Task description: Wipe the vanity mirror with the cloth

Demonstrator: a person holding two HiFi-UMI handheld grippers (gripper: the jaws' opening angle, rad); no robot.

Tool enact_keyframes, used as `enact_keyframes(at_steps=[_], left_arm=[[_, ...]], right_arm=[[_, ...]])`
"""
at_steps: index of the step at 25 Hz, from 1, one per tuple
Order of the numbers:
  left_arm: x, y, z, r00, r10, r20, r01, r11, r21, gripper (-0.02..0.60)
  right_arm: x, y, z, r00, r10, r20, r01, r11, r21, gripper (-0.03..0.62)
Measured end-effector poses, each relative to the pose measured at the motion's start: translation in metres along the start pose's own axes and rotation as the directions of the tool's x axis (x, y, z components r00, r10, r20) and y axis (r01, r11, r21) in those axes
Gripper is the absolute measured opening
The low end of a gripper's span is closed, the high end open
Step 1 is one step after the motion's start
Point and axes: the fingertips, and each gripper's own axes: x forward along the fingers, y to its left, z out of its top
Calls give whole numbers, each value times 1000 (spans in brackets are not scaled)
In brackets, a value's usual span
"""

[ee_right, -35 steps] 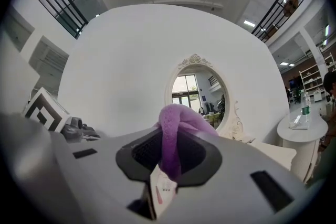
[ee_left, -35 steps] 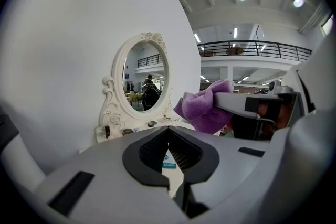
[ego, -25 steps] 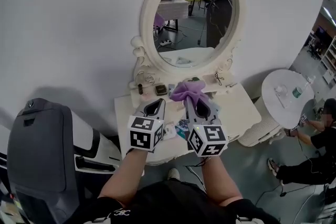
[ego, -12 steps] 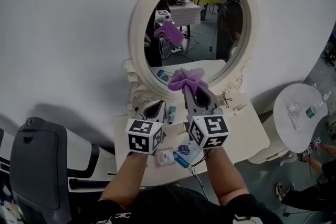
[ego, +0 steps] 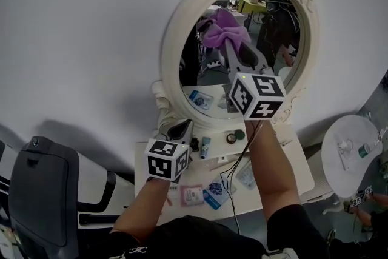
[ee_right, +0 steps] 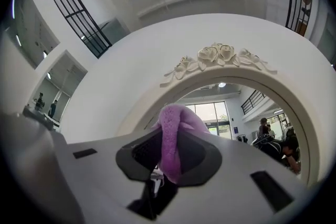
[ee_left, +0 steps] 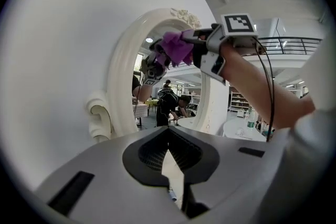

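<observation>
The oval vanity mirror [ego: 276,51] in its cream carved frame [ego: 176,51] stands against the white wall. My right gripper [ego: 233,45] is raised in front of the glass's upper left part, shut on a bunched purple cloth [ego: 225,32]. In the right gripper view the cloth [ee_right: 170,139] sticks out between the jaws, below the frame's rose crest [ee_right: 220,57]. Whether the cloth touches the glass I cannot tell. My left gripper [ego: 180,128] stays low by the mirror's base, shut on nothing. From the left gripper view, the cloth [ee_left: 176,47] shows up against the mirror frame [ee_left: 123,92].
The white vanity table [ego: 294,173] holds small packets [ego: 193,194], a tube [ego: 205,145] and a small round jar [ego: 232,137]. A grey chair [ego: 42,191] stands at the left. A round white side table [ego: 354,145] with a bottle is at the right.
My right gripper has risen with the purple cloth from just above the table to the upper part of the mirror. The left gripper has stayed low by the mirror's base.
</observation>
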Motion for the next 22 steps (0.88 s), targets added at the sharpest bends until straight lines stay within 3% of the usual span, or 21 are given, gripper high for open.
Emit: enact_keyframes(at_steps=[10, 22], left_arm=[[-3, 8, -7, 1000, 5, -16, -5, 1000, 6, 6], [-29, 25, -30, 998, 44, -44, -45, 999, -19, 6]], right_arm=[[55, -11, 39, 997, -33, 70, 35, 999, -36, 64], [54, 19, 4, 999, -21, 47, 24, 998, -55, 63]])
